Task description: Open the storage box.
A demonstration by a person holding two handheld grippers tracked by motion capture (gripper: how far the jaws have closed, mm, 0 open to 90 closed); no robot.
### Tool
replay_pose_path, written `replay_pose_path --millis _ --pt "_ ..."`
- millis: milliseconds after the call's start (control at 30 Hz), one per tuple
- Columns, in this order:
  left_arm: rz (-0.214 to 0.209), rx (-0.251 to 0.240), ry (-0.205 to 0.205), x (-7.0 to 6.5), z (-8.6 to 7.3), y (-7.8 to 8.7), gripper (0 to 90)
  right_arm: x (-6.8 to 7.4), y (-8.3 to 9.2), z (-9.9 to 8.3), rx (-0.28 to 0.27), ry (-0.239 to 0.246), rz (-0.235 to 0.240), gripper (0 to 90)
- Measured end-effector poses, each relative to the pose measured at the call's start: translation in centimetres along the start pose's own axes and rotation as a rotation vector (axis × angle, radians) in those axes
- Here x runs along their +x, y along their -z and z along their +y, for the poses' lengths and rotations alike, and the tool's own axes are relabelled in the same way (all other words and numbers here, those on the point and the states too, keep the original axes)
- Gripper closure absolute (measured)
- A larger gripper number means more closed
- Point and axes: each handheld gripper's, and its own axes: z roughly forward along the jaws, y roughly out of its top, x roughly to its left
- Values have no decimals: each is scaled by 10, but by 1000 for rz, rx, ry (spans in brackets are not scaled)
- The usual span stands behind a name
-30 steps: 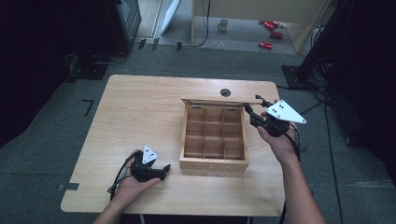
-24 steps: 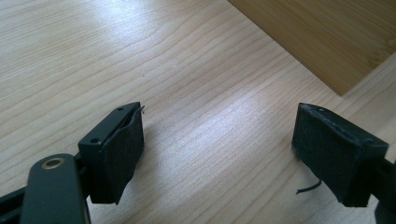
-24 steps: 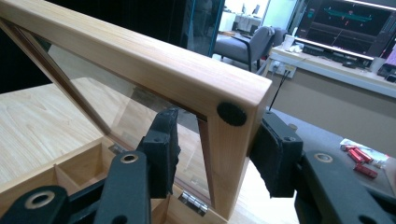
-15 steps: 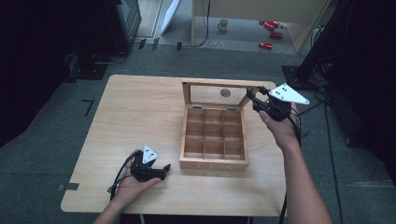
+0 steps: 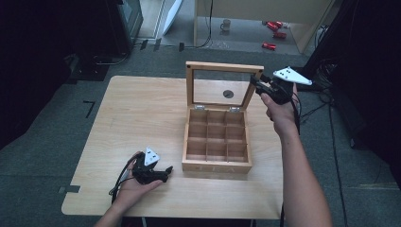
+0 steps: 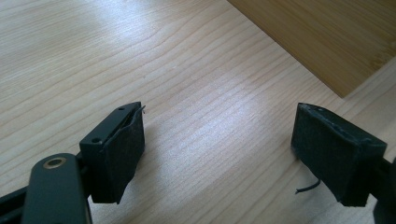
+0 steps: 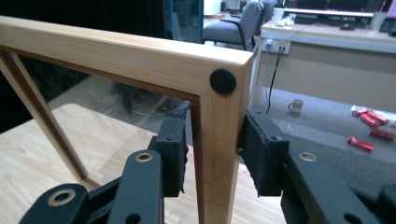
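The right gripper (image 5: 259, 84) was raised above the far right part of the pale wooden desk (image 5: 137, 113), the person's right forearm (image 5: 298, 175) reaching up from the bottom edge and the hand (image 5: 279, 106) wrapped around the tool, its grey three-cornered plate uppermost. Its jaws were narrowly parted and sat on either side of the right-hand post of the glass-paned wooden lid (image 5: 222, 87), close below the top corner; in the right gripper view the right pad (image 7: 257, 154) pressed against the frame (image 7: 219, 140) while the left pad (image 7: 175, 149) lay just beside the frame's inner face, a black round bumper (image 7: 222, 81) showing on the corner above them. The lid stood nearly upright, hinged along the far edge of the light wooden compartment box (image 5: 216, 165).

The left gripper (image 5: 163, 172) rested low at the near left of the desk, cradled in the left hand (image 5: 135, 182), pointing toward the box and well short of touching it. In the left gripper view its two black padded jaws stood wide apart with nothing between them, bare desk (image 6: 187, 93) beneath and a corner of the box (image 6: 327, 37) at the upper right.

The box sat right of the desk's centre. Its inside was split by thin wooden dividers into a grid of square compartments, three across and three deep, and all those visible were empty.
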Motion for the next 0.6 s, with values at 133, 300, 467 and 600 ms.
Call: replay_pose_path --millis 133,300,467,600 --pt "0 -1 2 0 0 0 179 -4 -13 6 17 -30 -27 635" --pt "-1 -2 4 0 0 0 178 -9 -27 10 29 -63 -61 662" --pt "-1 -2 4 0 0 0 179 -13 -46 15 55 -95 -101 664" --pt "-1 -2 3 0 0 0 178 -15 -54 15 57 -113 -115 665"
